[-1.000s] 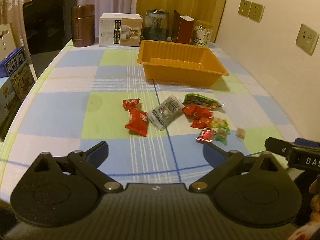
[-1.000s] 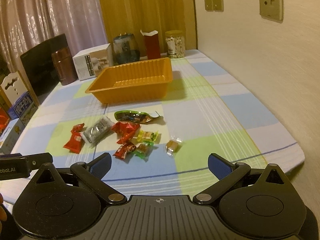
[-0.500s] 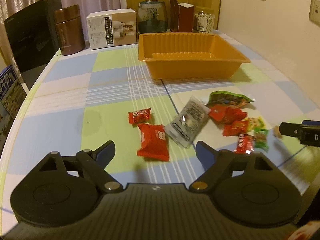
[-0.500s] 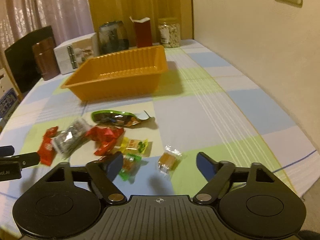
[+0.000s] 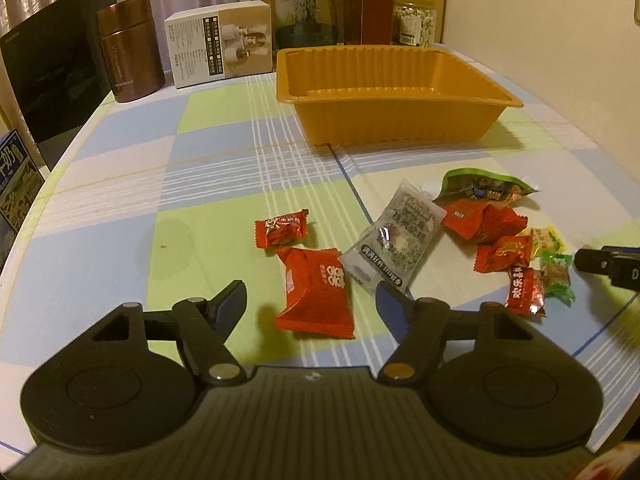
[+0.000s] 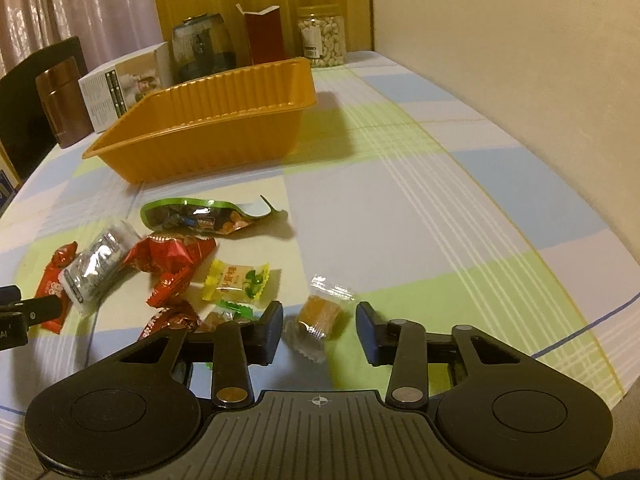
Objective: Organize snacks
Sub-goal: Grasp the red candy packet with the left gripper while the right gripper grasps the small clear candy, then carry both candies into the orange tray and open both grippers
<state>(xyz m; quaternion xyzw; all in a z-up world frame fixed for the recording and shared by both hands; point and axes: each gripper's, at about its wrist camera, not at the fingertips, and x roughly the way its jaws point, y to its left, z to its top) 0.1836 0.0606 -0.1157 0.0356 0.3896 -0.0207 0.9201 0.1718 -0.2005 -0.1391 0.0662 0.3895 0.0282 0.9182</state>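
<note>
Several wrapped snacks lie scattered on the checked tablecloth in front of an empty orange tray point(image 5: 400, 96) point(image 6: 208, 128). My left gripper point(image 5: 310, 300) straddles a red snack packet point(image 5: 318, 292); its jaws are closing and the pads stand apart from the packet. A small red candy point(image 5: 282, 228) and a grey packet point(image 5: 394, 240) lie just beyond. My right gripper point(image 6: 320, 326) has a clear-wrapped orange candy point(image 6: 320, 314) between its closing jaws, with small gaps on both sides. A yellow-green candy point(image 6: 236, 280) and a green packet point(image 6: 200, 216) lie to its left.
At the table's far edge stand a brown canister point(image 5: 130, 48), a white box point(image 5: 222, 42), a glass jar point(image 5: 306, 14), a red carton point(image 5: 368, 16) and a jar of nuts point(image 5: 414, 22). A wall point(image 6: 520, 60) runs along the right side. A dark chair back point(image 5: 52, 68) stands at the left.
Both grippers came down and forward onto the snacks and narrowed their jaws. The left now brackets the red packet; the right now brackets the orange candy.
</note>
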